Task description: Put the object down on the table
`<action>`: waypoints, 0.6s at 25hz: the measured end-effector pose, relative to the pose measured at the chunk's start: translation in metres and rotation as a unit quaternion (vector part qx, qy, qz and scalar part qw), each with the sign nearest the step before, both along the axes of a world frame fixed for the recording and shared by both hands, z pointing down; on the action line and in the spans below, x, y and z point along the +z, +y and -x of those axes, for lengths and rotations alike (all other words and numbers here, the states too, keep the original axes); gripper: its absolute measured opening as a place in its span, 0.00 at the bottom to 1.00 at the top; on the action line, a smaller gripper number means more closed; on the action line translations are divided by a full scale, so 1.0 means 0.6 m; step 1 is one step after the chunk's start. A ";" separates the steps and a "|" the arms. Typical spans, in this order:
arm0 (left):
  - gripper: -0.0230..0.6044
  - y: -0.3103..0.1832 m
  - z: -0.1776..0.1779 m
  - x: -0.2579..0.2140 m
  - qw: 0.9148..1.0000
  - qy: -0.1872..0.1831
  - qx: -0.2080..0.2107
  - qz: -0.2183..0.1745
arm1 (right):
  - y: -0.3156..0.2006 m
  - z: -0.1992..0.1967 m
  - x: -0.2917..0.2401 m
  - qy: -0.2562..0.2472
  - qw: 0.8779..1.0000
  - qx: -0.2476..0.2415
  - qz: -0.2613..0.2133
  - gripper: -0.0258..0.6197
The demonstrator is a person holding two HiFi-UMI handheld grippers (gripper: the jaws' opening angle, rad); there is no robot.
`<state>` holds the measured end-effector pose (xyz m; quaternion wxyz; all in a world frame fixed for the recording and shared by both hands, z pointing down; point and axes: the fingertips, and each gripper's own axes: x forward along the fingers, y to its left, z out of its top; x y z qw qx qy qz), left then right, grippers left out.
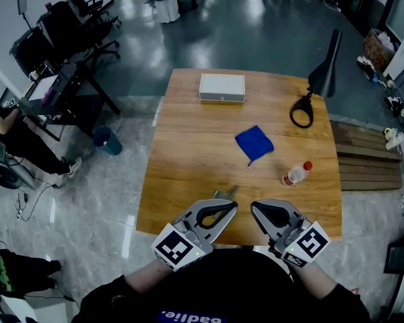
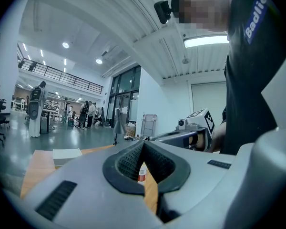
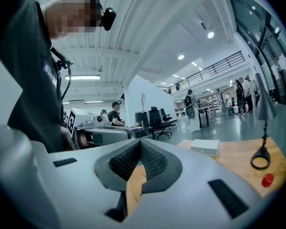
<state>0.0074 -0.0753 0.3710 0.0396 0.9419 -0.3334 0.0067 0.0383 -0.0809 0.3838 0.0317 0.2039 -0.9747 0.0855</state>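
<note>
Both tools sit at the bottom of the head view, just over the near edge of the tabletop (image 1: 188,147). The left tool (image 1: 223,204) has its jaws closed tip to tip, with nothing pinched in there. In its own view (image 2: 143,144) you only see the wood and a bit of the bottle (image 2: 141,172) through the hollow behind the tips. Same deal with the right tool (image 1: 259,210): its jaws meet at the front (image 3: 140,144) and only bare wood shows through the gap, so it's empty too.

Everything loose is already lying on the tabletop. The blue cloth (image 1: 254,142) is crumpled about mid-frame. The bottle (image 1: 296,173), clear with a red cap, lies on its side to the lower right of the cloth, near but not touching it. I honestly can't tell which of the two is "the object". A white box (image 1: 222,87) sits near the far edge, top centre. A black desk lamp (image 1: 325,69) stands at the upper right, with its ring base on the wood.
</note>
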 end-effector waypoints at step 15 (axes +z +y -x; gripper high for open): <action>0.05 0.002 0.006 0.004 1.000 -0.006 0.004 0.009 | 0.004 0.004 -0.001 0.010 1.000 -0.009 0.001 0.05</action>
